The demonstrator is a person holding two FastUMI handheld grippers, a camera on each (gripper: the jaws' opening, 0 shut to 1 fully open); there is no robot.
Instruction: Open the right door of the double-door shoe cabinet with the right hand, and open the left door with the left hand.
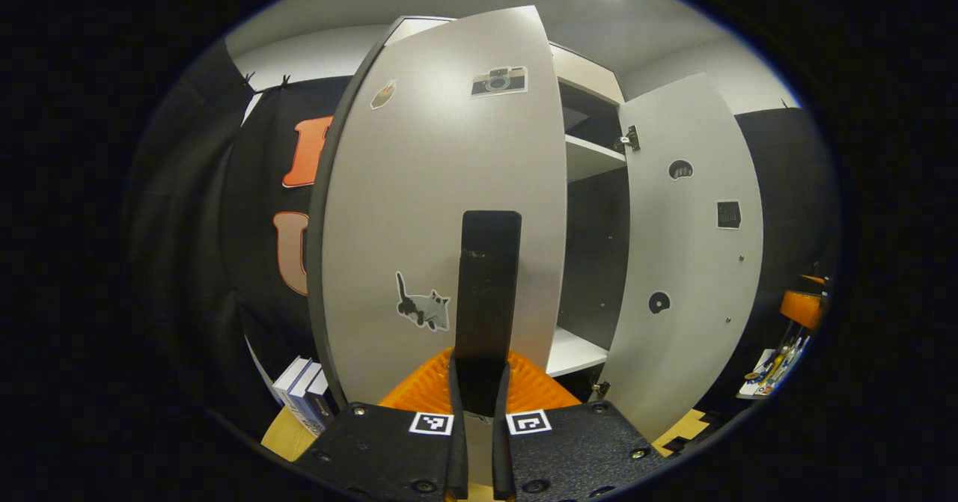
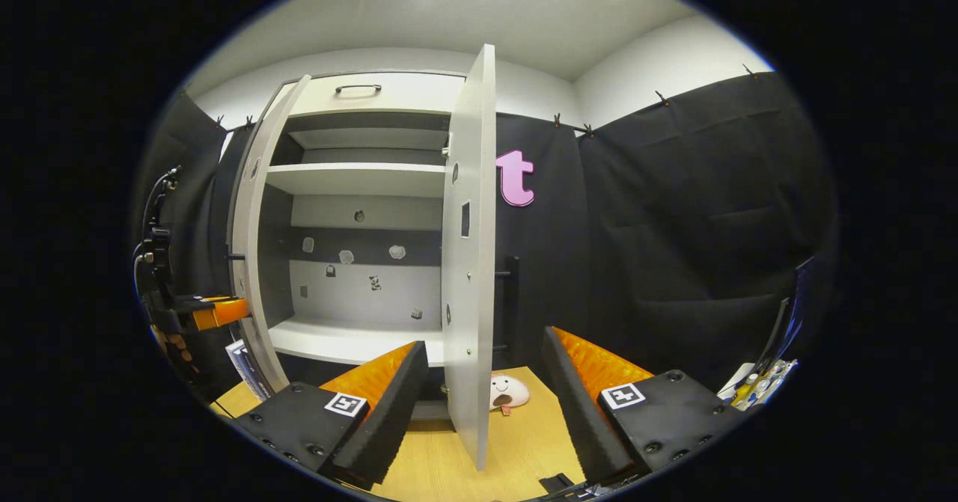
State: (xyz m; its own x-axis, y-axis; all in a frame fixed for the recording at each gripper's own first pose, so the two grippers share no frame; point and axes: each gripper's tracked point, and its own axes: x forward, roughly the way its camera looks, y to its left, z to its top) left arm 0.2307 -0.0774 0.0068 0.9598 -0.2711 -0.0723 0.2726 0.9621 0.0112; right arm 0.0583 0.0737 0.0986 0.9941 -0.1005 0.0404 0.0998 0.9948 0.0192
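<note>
Your left gripper [image 1: 479, 405] has its fingers pinched nearly together on the black bar handle [image 1: 488, 285] of the left door [image 1: 441, 210], which fills the space straight ahead of it, swung partway out. The fingertips are tucked under the handle's lower end, so how firmly they press is hard to say, but they look clamped on it.

Your right gripper [image 2: 483, 390] is spread wide, and the right door [image 2: 468, 262] stands edge-on right between the fingers, touching neither. That door is swung fully out; its own dark handle [image 2: 510, 300] peeks out just past the edge on the right.

No readable writing on the cabinet. Stickers on the left door's front: three, a camera [image 1: 499, 81], a cat [image 1: 423, 309] and a small brownish one [image 1: 382, 94] too tiny to make out. The right door's inner face carries about three dark patches.

Inside the shoe cabinet [image 2: 359, 233] you get two shelves, plus roughly eight small stickers on the back panel, all too blurry to tell apart. A drawer with one handle [image 2: 358, 88] sits on top.

Low past the right gripper, a small white plush thing [image 2: 507, 393] lies on the wooden floor [image 2: 516, 442]. Some books [image 1: 303, 393], cut off, stand down-left of the left gripper.
</note>
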